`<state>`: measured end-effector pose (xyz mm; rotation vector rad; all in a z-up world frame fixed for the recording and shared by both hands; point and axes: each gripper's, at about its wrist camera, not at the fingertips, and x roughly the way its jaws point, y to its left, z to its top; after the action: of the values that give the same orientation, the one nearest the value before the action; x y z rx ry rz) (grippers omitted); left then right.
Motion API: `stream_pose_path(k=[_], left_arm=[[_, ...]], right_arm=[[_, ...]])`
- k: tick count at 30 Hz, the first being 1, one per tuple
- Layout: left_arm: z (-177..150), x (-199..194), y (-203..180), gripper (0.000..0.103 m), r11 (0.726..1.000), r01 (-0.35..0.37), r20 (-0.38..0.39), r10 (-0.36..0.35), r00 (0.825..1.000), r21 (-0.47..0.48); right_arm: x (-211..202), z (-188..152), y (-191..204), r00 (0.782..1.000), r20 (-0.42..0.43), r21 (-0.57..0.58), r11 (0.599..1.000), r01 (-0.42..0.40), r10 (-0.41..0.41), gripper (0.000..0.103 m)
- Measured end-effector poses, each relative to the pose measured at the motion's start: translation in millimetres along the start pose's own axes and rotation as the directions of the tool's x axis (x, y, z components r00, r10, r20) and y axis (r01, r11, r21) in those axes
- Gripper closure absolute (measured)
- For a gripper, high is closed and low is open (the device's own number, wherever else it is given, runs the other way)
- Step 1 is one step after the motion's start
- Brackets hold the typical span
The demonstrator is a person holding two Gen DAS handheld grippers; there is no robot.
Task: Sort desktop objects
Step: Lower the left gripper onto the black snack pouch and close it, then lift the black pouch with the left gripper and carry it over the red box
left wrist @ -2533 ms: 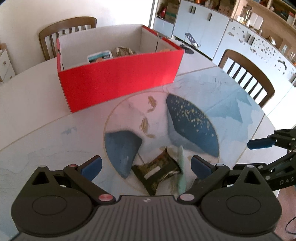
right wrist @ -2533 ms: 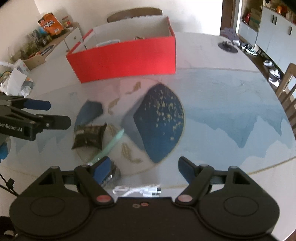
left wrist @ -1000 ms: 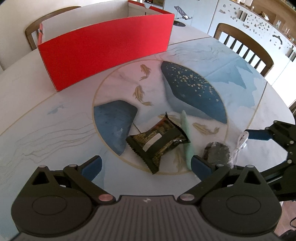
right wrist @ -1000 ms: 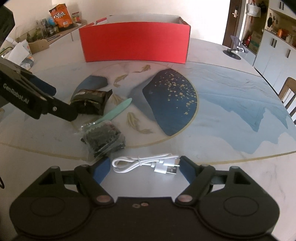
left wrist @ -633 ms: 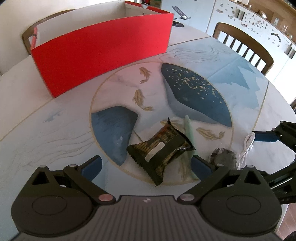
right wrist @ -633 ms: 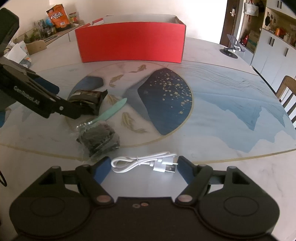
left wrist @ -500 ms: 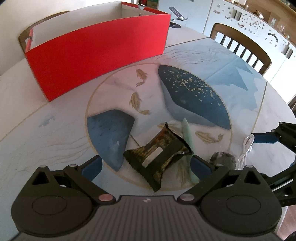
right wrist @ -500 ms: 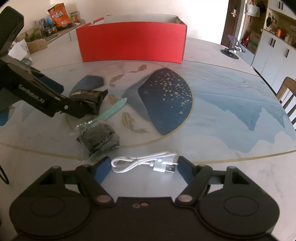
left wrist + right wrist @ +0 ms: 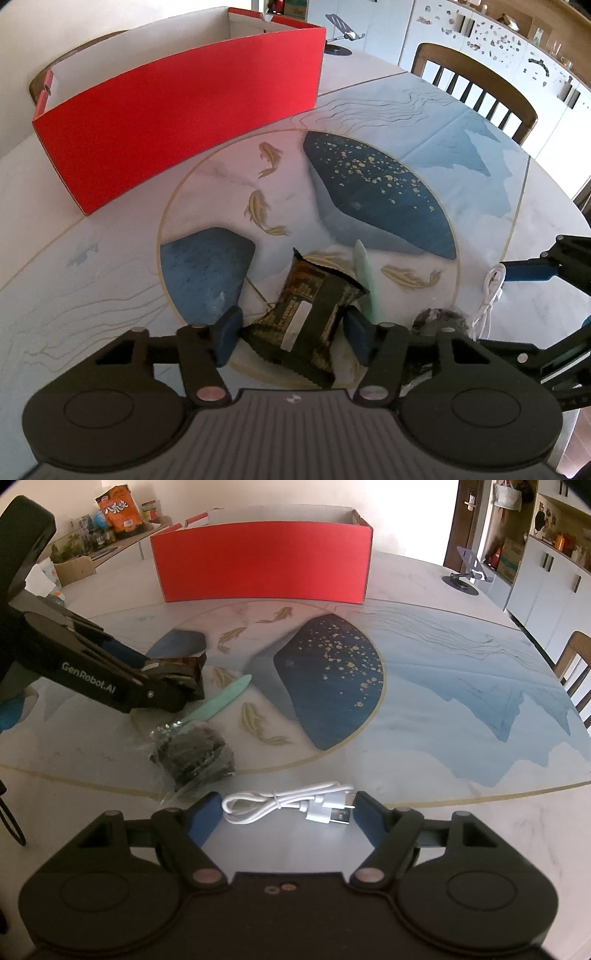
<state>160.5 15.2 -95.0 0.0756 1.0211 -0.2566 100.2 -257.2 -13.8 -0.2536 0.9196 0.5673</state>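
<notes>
My left gripper (image 9: 291, 334) is shut on a dark brown snack packet (image 9: 306, 317), its blue pads pressing both sides; the packet bulges between them. From the right wrist view the same packet (image 9: 184, 672) sits in the left gripper (image 9: 162, 686) on the table. My right gripper (image 9: 288, 814) is open, its fingers either side of a coiled white USB cable (image 9: 291, 805) on the table. A mint green flat tool (image 9: 221, 699) and a clear bag of dark bits (image 9: 192, 755) lie between them. The red box (image 9: 177, 110) stands at the back.
The round table has a painted glass top (image 9: 443, 709). A phone stand (image 9: 467, 576) sits at the far right. Wooden chairs (image 9: 476, 88) stand around the table. A side counter with snack bags (image 9: 118, 513) is at the far left.
My left gripper has moved down onto the snack packet and shut on it. My right gripper has stayed open around the white cable.
</notes>
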Motion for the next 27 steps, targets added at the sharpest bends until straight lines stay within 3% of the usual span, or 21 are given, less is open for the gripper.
stream_pose_path(k=[6, 27], left_arm=[[-1, -5, -4, 0.056, 1.000, -0.008, 0.017, 0.008, 1.000, -0.003], [15, -38, -11, 0.056, 0.997, -0.022, 0.067, 0.026, 0.997, -0.069]], right_arm=[[-3, 2, -2, 1.000, 0.009, -0.001, 1.000, 0.004, -0.004, 0.027], [-28, 34, -11, 0.998, 0.058, 0.004, 1.000, -0.011, 0.011, 0.027]])
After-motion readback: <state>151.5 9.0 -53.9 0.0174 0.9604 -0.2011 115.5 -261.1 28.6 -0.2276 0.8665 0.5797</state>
